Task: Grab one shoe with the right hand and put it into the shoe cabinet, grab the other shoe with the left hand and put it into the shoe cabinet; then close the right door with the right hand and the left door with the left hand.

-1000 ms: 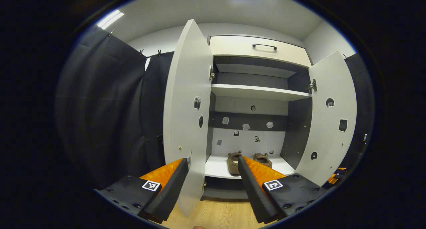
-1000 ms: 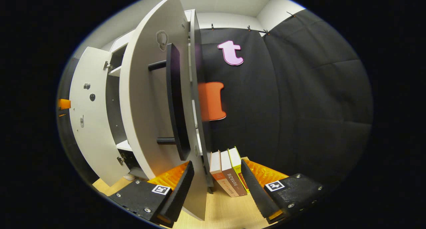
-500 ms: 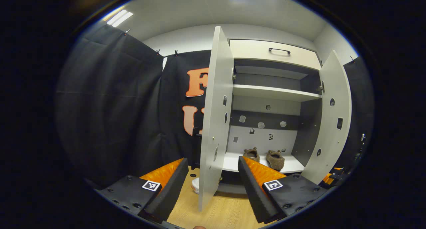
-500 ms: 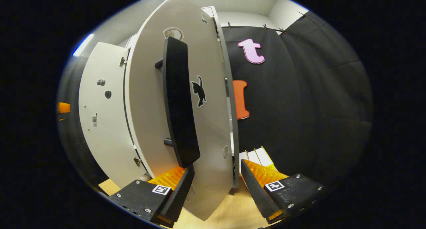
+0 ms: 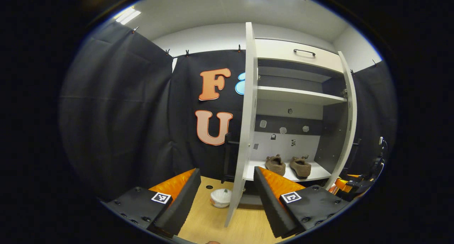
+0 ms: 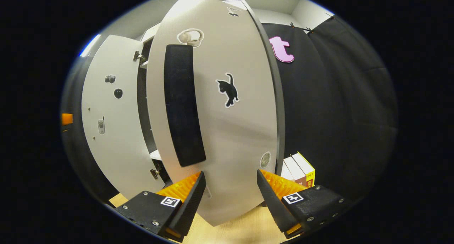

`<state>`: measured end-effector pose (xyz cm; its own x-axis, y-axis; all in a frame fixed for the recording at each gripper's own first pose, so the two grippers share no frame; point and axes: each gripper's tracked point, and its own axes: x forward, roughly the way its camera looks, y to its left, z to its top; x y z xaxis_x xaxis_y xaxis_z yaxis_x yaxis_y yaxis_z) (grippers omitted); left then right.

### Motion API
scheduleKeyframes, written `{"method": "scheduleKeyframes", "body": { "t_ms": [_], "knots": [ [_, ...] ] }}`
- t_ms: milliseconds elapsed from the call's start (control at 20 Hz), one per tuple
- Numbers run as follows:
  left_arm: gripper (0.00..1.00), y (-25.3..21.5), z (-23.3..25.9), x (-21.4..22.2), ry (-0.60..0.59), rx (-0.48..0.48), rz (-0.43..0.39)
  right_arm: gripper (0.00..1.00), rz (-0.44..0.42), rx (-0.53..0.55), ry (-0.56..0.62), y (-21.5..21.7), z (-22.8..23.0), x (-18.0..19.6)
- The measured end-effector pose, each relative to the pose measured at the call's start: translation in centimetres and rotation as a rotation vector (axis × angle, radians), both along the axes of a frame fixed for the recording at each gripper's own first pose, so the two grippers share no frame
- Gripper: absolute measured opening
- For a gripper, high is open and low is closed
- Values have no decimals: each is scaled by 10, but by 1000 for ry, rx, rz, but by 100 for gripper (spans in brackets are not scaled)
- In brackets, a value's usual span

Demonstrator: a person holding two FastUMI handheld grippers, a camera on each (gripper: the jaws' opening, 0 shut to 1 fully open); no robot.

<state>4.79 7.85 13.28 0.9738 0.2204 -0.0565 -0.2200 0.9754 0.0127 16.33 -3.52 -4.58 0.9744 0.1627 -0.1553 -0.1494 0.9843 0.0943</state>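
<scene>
Both shoes (image 5: 288, 166) are already in the shoe cabinet (image 5: 301, 95), sitting side by side on the bottom shelf, so only the door steps are left, by my read. Left gripper (image 5: 227, 196) has its jaws spread wide and is gripping nothing; the left door (image 5: 244, 130) shows edge-on between its fingers, standing out from the carcass, which puts the gripper about where it would need to be to swing that door round. The right door (image 5: 349, 123) is seen edge-on too in the left gripper view, part-way closed. In the right gripper view the right gripper (image 6: 230, 194) is also wide open and empty, facing the outer face of the right door (image 6: 220, 112) close up. The door's lower edge runs between the two fingers; I cannot tell if either pad touches the panel. The long black handle (image 6: 182, 105) sits up and left of the fingers, not gripped, so this looks like a flat push on the panel rather than a pull on the handle. Books (image 6: 299, 169) stand on the wooden floor (image 6: 230, 233) just right of the door. A small white bowl (image 5: 220, 198) sits on the floor near the left door's foot; it could be caught in that door's swing.
</scene>
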Motion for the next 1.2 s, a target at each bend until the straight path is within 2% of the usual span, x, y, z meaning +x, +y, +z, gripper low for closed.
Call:
{"method": "scheduleKeyframes", "body": {
  "t_ms": [250, 450, 500, 550, 650, 850, 950, 1150, 1200],
  "knots": [
    [96, 42, -15, 13, 1, -5, -11, 89, -30, -3, -21, 20, 5, -8],
    [96, 67, -32, 29, -38, 19, -57, 89, -60, -21, -61, 33, 15, -17],
    [94, 73, -40, 35, -40, 37, -60, 89, -68, -24, -69, 36, 16, -22],
    [97, 81, -50, 42, -25, 51, -57, 89, -76, -25, -79, 39, 18, -26],
    [95, 95, -72, 57, 4, 38, -52, 89, -87, -28, -97, 43, 22, -33],
    [97, 91, -107, 80, 22, -41, -101, 89, -120, -42, -116, 40, 27, -44],
    [97, 80, -117, 94, 26, -56, -139, 89, -133, -49, -130, 35, 34, -51],
    [95, 70, -142, 111, 76, -72, -159, 89, -154, -68, -168, 22, 52, -60],
    [97, 70, -142, 115, 72, -66, -152, 89, -156, -72, -175, 19, 56, -63]
  ]
}}
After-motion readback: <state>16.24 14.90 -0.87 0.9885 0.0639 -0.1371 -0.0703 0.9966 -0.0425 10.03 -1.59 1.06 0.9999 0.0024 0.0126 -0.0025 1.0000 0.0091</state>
